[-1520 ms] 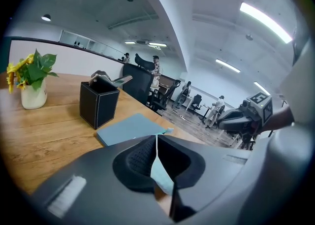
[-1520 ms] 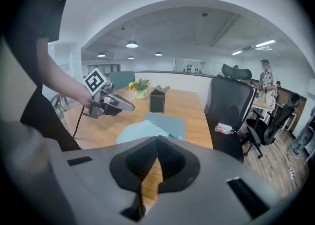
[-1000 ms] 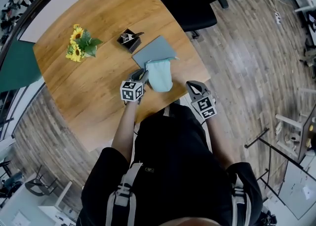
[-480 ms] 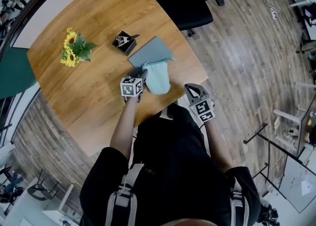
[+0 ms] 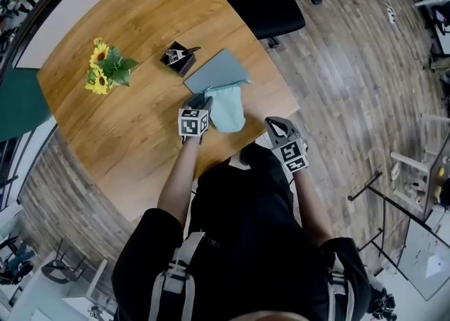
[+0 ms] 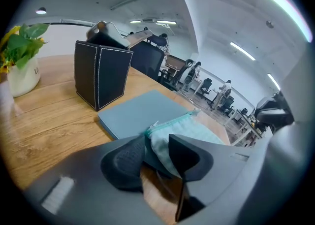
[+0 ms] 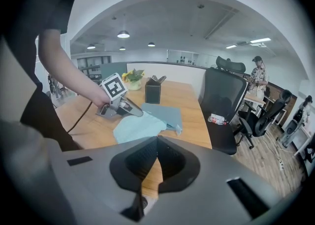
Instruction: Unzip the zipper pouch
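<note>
Spread since a second ago, the jaws of the left hand-held gripper (image 6: 156,146) now stand wide, with the near corner of the mint zipper pouch (image 5: 226,107) lying loose between them — unpinched. The pouch rests on the worktop (image 5: 133,38), its zipper end over a grey-blue folder (image 5: 219,70). The right hand-held gripper (image 7: 156,144) waits at the worktop's near edge, jaws together and empty — probably reserved for the zipper pull.

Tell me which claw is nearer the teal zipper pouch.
Left. The left claw stands open around the near corner of the pouch; the right claw is shut, well clear to the pouch's right.
</note>
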A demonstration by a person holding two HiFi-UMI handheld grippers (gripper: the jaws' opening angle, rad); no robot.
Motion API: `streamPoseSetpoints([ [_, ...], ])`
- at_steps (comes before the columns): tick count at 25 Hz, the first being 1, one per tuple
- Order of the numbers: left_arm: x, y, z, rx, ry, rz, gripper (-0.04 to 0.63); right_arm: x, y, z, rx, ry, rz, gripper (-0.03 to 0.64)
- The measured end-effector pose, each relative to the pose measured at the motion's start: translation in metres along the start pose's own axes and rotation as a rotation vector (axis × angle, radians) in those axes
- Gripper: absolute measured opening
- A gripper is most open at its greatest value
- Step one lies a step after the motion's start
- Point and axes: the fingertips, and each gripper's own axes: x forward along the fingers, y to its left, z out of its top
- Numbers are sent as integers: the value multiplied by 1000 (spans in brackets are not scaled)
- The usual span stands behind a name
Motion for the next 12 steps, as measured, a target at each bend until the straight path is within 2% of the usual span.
streamPoseSetpoints([
  [2, 1, -1, -1, 43, 11, -8, 132, 4, -1, 1, -1, -3, -4, 5],
  [3, 2, -1, -2, 70, 17, -8, 82, 6, 0, 2, 1, -7, -2, 5],
  [5, 3, -1, -3, 99, 21, -2, 61, 8, 4, 4, 1, -14, 10, 5],
  [12, 2, -6, 5, 36, -26, 14, 15, 6, 3, 4, -39, -24, 51, 5],
])
